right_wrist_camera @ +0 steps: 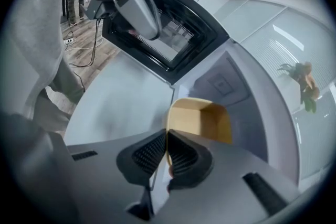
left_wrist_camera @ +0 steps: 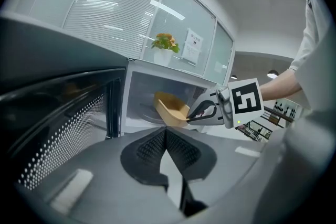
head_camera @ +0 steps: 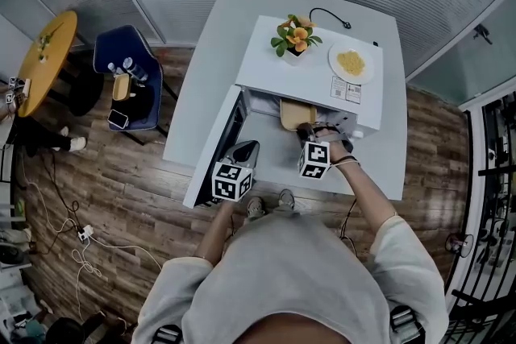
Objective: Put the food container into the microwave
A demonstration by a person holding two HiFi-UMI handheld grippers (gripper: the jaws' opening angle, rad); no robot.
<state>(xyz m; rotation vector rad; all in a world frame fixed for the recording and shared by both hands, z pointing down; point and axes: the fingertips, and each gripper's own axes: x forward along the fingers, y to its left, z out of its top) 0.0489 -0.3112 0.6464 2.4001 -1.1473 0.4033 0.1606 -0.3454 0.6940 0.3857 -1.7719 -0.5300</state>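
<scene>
1 microwave (head_camera: pixel 266 68), 1 food container (head_camera: pixel 292 115), 2 tongs (L (head_camera: pixel 250 146), R (head_camera: pixel 310 129)), 1 plant (head_camera: pixel 295 36), 1 plate (head_camera: pixel 351 63).

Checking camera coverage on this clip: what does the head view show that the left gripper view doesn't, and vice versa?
Head view only: a plate on the microwave, a chair, a yellow table. Left gripper view only: the left claw, jaws together and empty, and the door's dotted window. Both: plant, open door, right claw shut on the container at the microwave's mouth.

A flowering plant (head_camera: pixel 295 36) stands beside a plate (head_camera: pixel 365 75), blue chair (head_camera: pixel 129 84) well apart.
</scene>
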